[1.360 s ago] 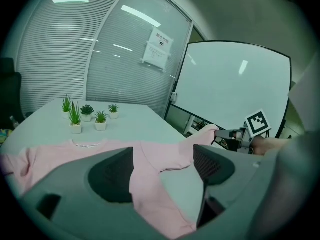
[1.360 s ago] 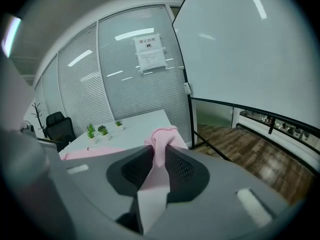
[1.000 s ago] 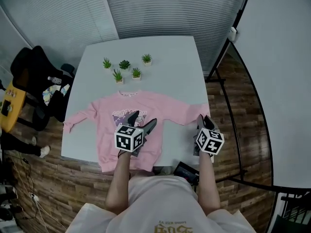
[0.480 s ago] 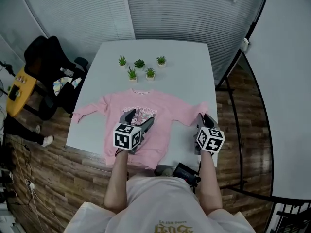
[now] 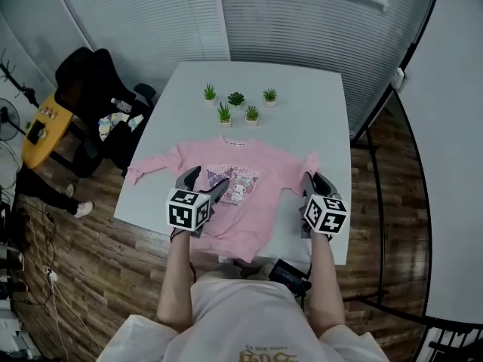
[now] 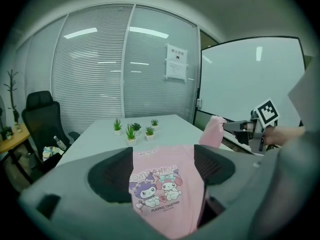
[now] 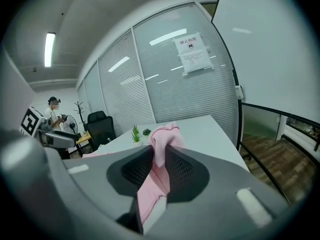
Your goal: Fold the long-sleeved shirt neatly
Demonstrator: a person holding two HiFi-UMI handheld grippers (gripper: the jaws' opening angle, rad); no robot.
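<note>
Two tongs, two different states. Your right tongs (image 7: 159, 164) are clenched on the cuff of the right sleeve (image 7: 162, 133), with the fabric pinched between the pads and bunched above them. Your left tongs (image 6: 162, 170) are released, pads well apart. They hang over the printed chest of the pink long-sleeved cotton shirt with a cartoon print (image 5: 245, 198), pressing on nothing.

That shirt lies face up on the white rectangular desk (image 5: 302, 111). Its collar is on the far side, toward the small potted green plants (image 5: 238, 104), and its hem drapes over the near edge. Its long axis, sleeve to sleeve, runs left to right.

From your right tongs the body of the shirt lies to the left, so I judge the held cuff must travel leftward across the chest. The left sleeve (image 5: 147, 173) lies flat out toward the desk's left edge, nearer your left tongs.

Only the right gripper view proves the pinch. The left gripper view shows that sleeve lifted clear of the desk. The head view alone shows the left sleeve and the overhanging hem.
</note>
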